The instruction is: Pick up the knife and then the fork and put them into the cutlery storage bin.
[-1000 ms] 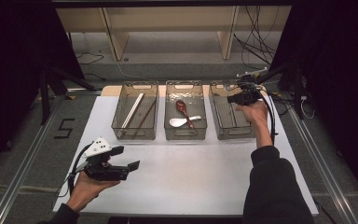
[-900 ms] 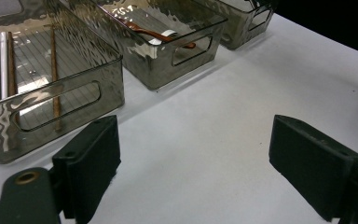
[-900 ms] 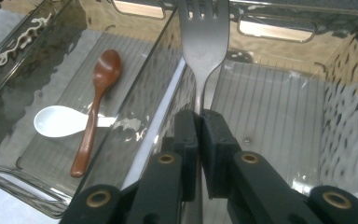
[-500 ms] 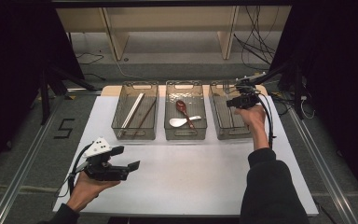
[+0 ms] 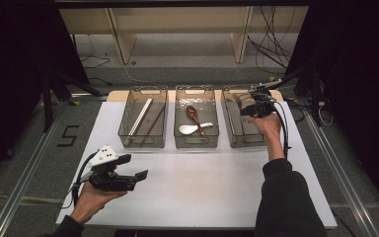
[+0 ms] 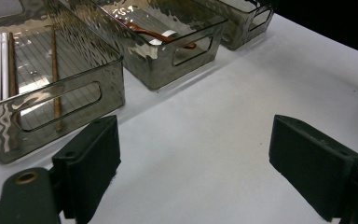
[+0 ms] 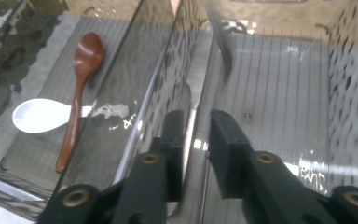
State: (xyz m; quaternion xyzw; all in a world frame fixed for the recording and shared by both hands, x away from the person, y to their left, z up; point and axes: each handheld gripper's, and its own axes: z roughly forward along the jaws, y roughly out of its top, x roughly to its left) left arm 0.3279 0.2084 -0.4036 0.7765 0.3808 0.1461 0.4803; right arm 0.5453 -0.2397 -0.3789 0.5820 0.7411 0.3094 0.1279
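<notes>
Three smoked clear bins stand in a row at the far side of the white table [image 5: 202, 187]. The left bin [image 5: 143, 142] holds chopsticks [image 6: 56, 79]. In the middle bin [image 5: 196, 141] a brown wooden spoon [image 7: 81, 84] lies across a white spoon [image 7: 37, 114]. My right gripper [image 7: 196, 114] hangs over the left side of the right bin [image 5: 246, 141], jaws nearly together on a thin silvery utensil [image 7: 195, 142], most of it hidden. My left gripper [image 5: 134, 167] sits low at the front left, open with nothing between its jaws [image 6: 193, 154].
Cables trail from both grippers, and more cables [image 5: 301, 106] lie off the table's right edge. Wooden shelf legs [image 5: 121, 39] stand beyond the bins. A "5" mark [image 5: 68, 136] is on the floor at the left.
My right gripper has shifted slightly left and lower over the right bin. The left gripper has stayed where it was.
</notes>
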